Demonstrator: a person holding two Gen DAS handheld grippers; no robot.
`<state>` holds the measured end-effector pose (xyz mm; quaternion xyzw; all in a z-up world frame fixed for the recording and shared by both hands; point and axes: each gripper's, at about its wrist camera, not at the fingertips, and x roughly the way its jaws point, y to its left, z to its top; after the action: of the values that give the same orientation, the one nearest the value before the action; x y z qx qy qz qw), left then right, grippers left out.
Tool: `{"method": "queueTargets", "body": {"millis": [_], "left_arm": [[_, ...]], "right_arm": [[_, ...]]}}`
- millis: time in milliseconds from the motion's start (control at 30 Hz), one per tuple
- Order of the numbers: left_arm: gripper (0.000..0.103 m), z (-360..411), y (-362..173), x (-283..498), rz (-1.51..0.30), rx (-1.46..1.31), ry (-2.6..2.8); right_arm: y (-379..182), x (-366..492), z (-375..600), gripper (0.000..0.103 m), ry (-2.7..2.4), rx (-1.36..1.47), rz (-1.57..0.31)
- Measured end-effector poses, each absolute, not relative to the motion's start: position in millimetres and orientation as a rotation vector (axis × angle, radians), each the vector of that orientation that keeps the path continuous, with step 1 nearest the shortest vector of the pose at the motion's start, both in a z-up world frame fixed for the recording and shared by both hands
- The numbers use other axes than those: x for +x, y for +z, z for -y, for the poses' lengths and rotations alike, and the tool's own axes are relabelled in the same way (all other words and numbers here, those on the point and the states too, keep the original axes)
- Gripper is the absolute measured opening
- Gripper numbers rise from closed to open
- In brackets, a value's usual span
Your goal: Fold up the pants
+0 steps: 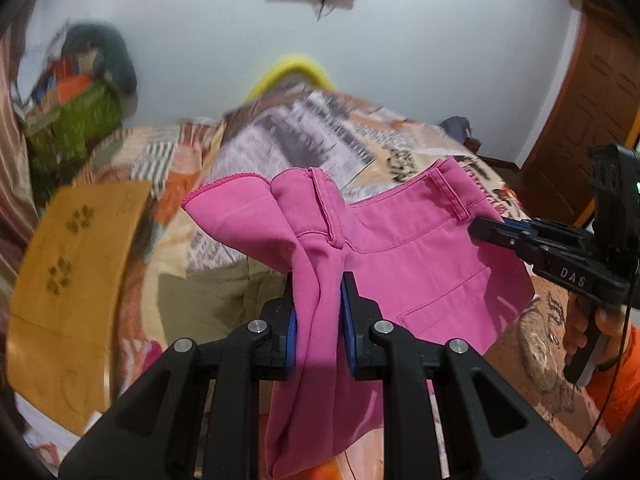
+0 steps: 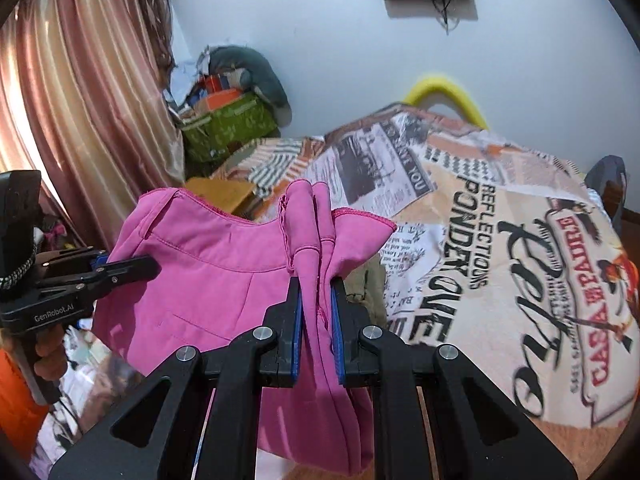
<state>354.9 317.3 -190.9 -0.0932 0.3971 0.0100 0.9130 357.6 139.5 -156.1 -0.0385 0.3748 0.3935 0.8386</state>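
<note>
Above the bed [image 2: 500, 240], each hand-held gripper, left [image 1: 318, 292] and right [image 2: 316, 296], is clamped on the pink pants [image 1: 400, 256]; lowering should keep the waistband taut and level.

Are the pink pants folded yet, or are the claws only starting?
Only starting. Done: both claws have grabbed the pink pants. The left claw pinches one bunched waistband end, and the right claw pinches the other. In hand: the pants hang in the air above the printed bedspread. Left: laying them flat and making every fold.
</note>
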Motion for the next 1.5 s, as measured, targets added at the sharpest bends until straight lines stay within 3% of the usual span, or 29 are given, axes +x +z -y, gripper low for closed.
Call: {"method": "queueTargets", "body": {"millis": [300, 467, 567, 800, 967, 1200, 1367, 1500], "left_arm": [[0.019, -359, -266, 396, -0.935, -0.280, 0.023], [0.026, -372, -303, 410, -1.009, -0.258, 0.069], [0.034, -382, -305, 401, -0.986, -0.284, 0.077], [0.039, -392, -298, 385, -0.993, -0.200, 0.168], [0.039, -392, -294, 375, -1.009, -0.128, 0.229], [0.039, -343, -261, 347, -0.876, -0.109, 0.088], [0.039, -319, -293, 356, -0.956, -0.042, 0.101], [0.040, -328, -320, 359, -1.004, -0.106, 0.098]], "right_arm": [[-215, 383, -178, 0.011, 0.808, -0.242, -0.901], [-233, 387, -190, 0.012, 0.795, -0.313, -0.948], [-235, 388, -189, 0.015, 0.782, -0.347, -0.960], [-231, 385, -168, 0.030, 0.720, -0.420, -0.950], [-209, 374, -154, 0.031, 0.733, -0.374, -0.900], [-204, 352, -164, 0.031, 0.822, -0.342, -0.881], [-241, 351, -168, 0.031, 0.805, -0.389, -0.986], [-238, 352, -161, 0.031, 0.815, -0.346, -0.992]]}}
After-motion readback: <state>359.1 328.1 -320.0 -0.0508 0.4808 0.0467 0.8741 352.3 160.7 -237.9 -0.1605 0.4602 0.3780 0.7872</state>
